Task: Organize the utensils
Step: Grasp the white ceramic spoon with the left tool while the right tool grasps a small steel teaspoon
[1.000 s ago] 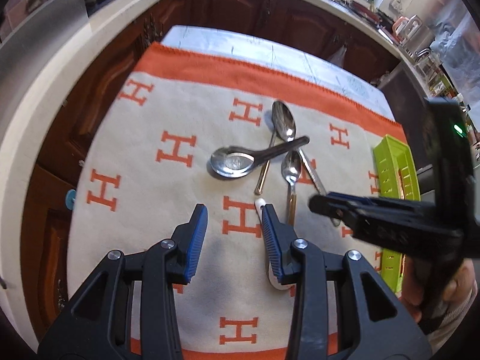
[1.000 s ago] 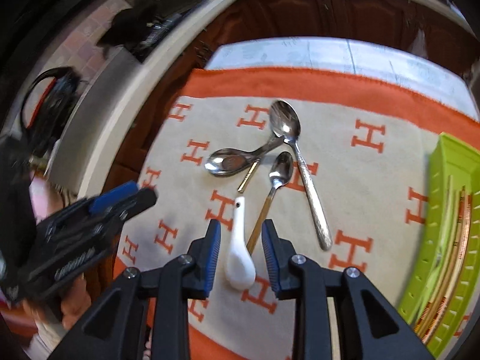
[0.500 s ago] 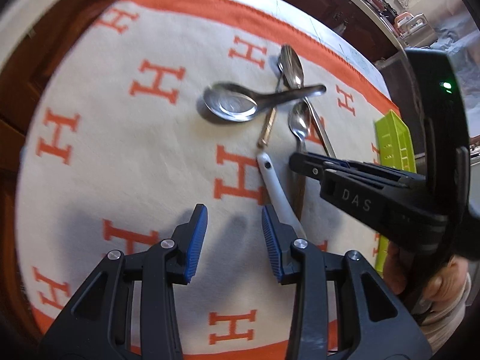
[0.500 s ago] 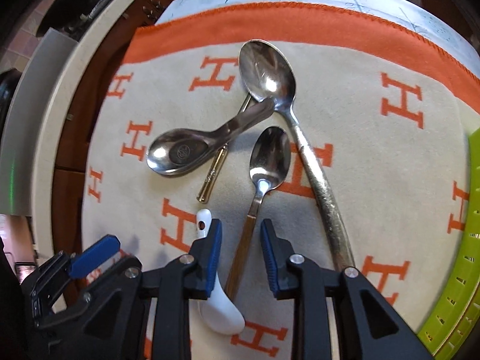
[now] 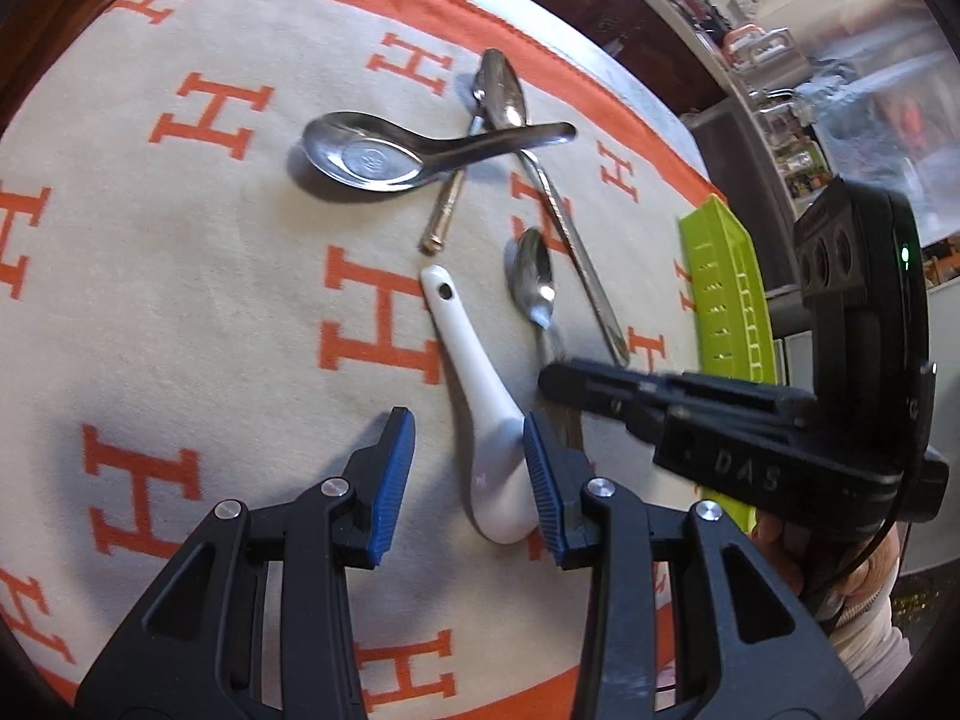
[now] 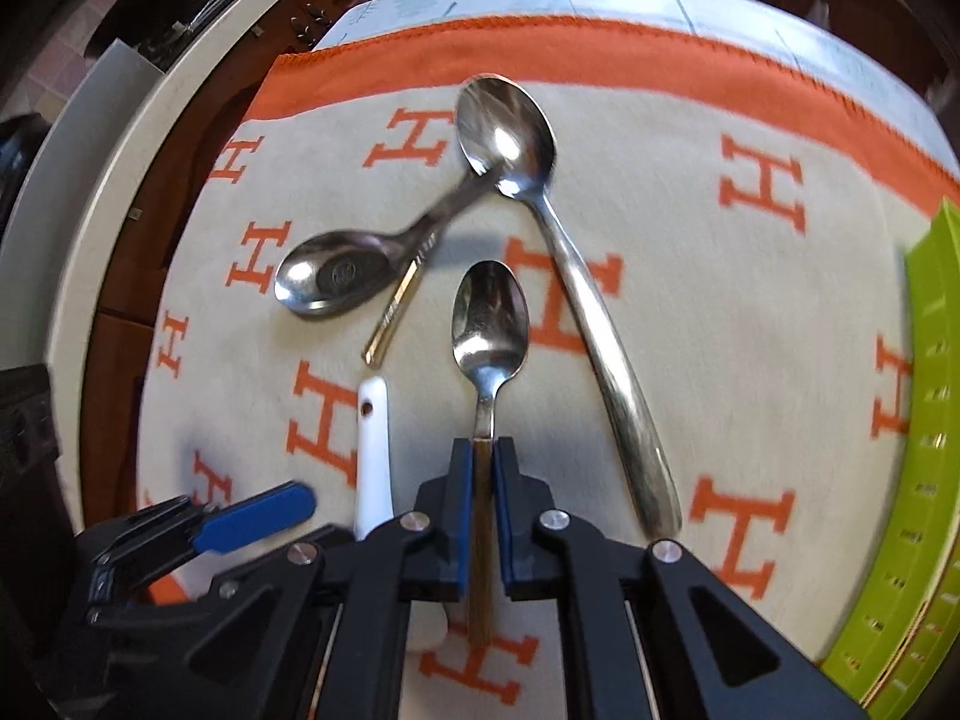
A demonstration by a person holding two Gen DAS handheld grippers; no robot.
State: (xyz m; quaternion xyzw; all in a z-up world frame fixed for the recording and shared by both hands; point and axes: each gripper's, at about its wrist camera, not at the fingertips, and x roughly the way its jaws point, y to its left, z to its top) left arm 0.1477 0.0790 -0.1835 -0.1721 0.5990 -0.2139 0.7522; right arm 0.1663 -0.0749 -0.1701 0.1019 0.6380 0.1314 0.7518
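On the cream and orange cloth (image 5: pixel 210 276) lie several spoons. My right gripper (image 6: pixel 482 480) is shut on the brown handle of the small steel spoon (image 6: pixel 489 318), whose bowl points away from me. My left gripper (image 5: pixel 465 480) stands open, low over the cloth. The bowl of the white ceramic spoon (image 5: pixel 474 372) lies between its fingers, close against the right pad (image 5: pixel 540 480). Farther back, a steel soup spoon (image 5: pixel 366 153) lies across a large steel spoon (image 5: pixel 564 222) and a gold-handled utensil (image 5: pixel 444 216).
A lime green slotted tray (image 5: pixel 726 300) sits at the cloth's right edge, and the right wrist view shows it (image 6: pixel 924 420) too. A hand (image 5: pixel 780 546) holds the right gripper. Dark wooden cabinets and a pale counter edge (image 6: pixel 90 180) border the cloth.
Both grippers came down toward the cloth. The right jaws closed on the small spoon's handle. The left gripper's fingers now straddle the white spoon's bowl.
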